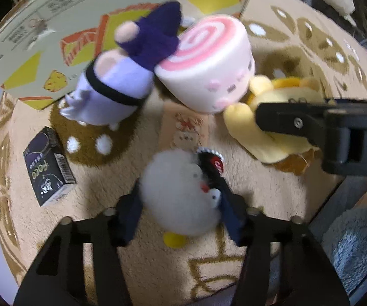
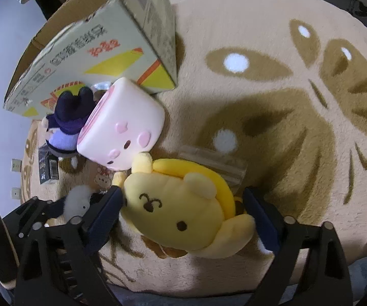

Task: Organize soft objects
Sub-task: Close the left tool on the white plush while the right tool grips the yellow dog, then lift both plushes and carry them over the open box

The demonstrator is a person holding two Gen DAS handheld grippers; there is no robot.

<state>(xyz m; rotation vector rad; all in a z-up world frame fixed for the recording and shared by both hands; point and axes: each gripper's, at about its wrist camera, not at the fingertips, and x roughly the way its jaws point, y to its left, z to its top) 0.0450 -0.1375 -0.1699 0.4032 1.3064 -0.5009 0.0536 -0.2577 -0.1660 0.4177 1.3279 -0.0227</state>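
Where the beige rug (image 2: 234,38) carries everything, the scene is set out as follows.

Surroundings: a printed cardboard box (image 2: 101,51) is stood at the rug's far edge; a small dark carton (image 1: 47,170) is seen upright on the rug to the left; a clear plastic bag (image 2: 216,163) is laid flat just behind the yellow toy.

Obstacles: the pink swirl-roll plush (image 1: 209,68) is lodged against the purple-hooded doll (image 1: 122,76), and its face end touches an ear of the yellow dog plush (image 2: 183,211).

Left hand-held gripper (image 1: 183,211): it is clenched on the white penguin plush (image 1: 180,199), both pads pressed into the fluff.

Penguin orientation: it is held low over the rug, beak turned to the right, yellow foot lowermost; no clear long axis is shown by the round body.

Right hand-held gripper (image 2: 183,219): its fingers are spread, one on each side of the yellow dog plush; the left pad touches the head, the right one sits just beside it.

Dog orientation: it is laid on the rug face up, its long axis running diagonally from the upper-left ear to the lower-right ear.
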